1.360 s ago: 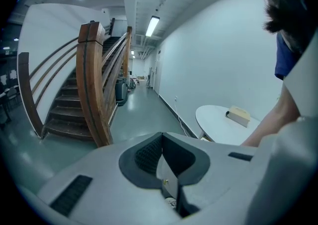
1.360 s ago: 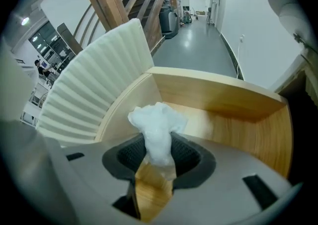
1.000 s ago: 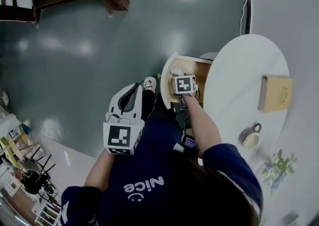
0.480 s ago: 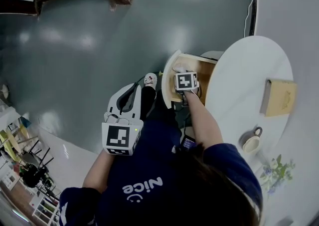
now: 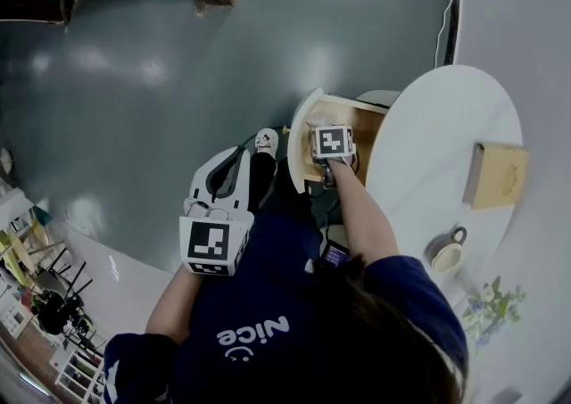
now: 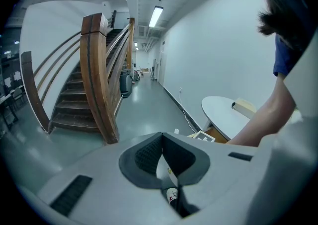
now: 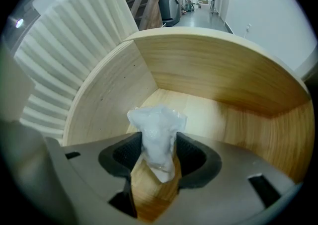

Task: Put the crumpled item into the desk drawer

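Right gripper releasing crumpled item inside open desk drawer.
Right gripper (image 7: 159,150): jaws have just been opening and now stand spread. The white crumpled item (image 7: 158,128) stands between the pads, over the drawer (image 7: 213,70) floor and nearer its left wall. Left gripper (image 6: 162,142): jaws pressed together on nothing, held well apart from the drawer.

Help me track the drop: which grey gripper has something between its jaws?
The right gripper, over the open wooden drawer: the crumpled white wad sits between its jaws, which have just been opening. The left gripper has shut, empty jaws.
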Motion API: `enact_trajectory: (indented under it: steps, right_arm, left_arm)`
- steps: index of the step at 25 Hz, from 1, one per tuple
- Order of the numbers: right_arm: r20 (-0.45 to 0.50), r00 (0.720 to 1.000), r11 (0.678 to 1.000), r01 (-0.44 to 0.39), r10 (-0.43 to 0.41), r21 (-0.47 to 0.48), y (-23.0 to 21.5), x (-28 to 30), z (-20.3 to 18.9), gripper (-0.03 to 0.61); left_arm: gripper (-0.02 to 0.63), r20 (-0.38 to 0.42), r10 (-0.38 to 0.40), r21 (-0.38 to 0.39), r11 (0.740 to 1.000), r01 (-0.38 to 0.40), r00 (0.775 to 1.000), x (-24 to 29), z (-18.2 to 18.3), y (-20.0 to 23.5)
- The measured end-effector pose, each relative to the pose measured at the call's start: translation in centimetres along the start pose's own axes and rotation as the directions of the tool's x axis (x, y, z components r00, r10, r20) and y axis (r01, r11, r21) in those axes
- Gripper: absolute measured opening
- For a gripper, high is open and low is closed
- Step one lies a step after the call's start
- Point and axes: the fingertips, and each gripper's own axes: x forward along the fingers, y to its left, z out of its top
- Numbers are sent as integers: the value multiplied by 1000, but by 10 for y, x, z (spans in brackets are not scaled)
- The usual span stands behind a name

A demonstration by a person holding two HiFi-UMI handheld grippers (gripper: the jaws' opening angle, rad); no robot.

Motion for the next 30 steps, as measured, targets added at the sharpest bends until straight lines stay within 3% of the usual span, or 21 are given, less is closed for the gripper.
enact_trajectory:
  steps: [3,12,30]
  right_arm:
    - [-10,1000,1000,-2,2,10,1,-4,-4,246]
    - [102,994,998,-30,24,56,12,-37,12,265]
    - [324,945,994,-66,32,92,41,-137,30,281]
  left_arm:
    - [5,8,-9,-2,1000,9,1000,1,3,-1]
    - [5,44,-33,-10,999,34,998,1,12,0]
    - [5,97,-102,-46,993,107,990,1,30,-1]
